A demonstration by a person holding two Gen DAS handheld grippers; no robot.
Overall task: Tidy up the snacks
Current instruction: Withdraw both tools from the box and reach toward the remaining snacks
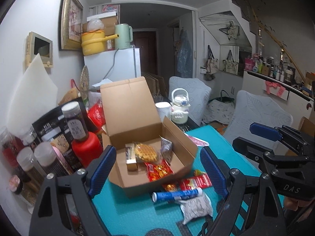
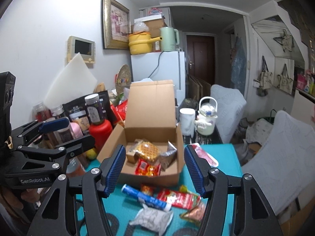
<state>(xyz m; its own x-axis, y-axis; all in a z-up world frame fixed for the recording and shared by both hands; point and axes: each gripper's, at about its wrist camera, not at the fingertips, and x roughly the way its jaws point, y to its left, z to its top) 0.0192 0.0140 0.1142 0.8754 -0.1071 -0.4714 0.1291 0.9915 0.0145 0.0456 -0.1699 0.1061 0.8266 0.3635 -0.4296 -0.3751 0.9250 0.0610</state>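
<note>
Left gripper (image 1: 157,170) is seen at the bottom of the left wrist view, jaws spread wide, nothing between the pads; right gripper (image 2: 155,170) is seen at the bottom of the right wrist view, jaws parted, nothing pinched.

Cardboard box (image 1: 177,149) is noted at centre frame on the teal mat (image 1: 126,214), lid tilted up and back; inside are recorded a waffle pack (image 1: 146,152), a small tan carton (image 1: 131,157) just beside it on the left, a dark foil packet (image 1: 166,147) at the right wall, and a red snack packet (image 1: 159,171) at the near edge.

Outside the box, lower centre of the frame, lie a blue-and-white tube (image 1: 177,194), a white patterned pouch (image 1: 196,208) touching the tube's near side, a long red packet (image 1: 195,182) just beyond the tube, and a small red-and-gold sweet (image 1: 169,186) close to the box's front wall; in the right wrist view a brown-gold wrapper (image 2: 195,212) is noted at lower right, beside the long red packet.

A pink-and-white packet (image 1: 196,141) is seen to the right of the box.

Jars and bottles (image 1: 76,122) are crowded at left frame; a white mug (image 1: 163,110) and a white teapot (image 1: 180,108) stand behind the box at its right.
</note>
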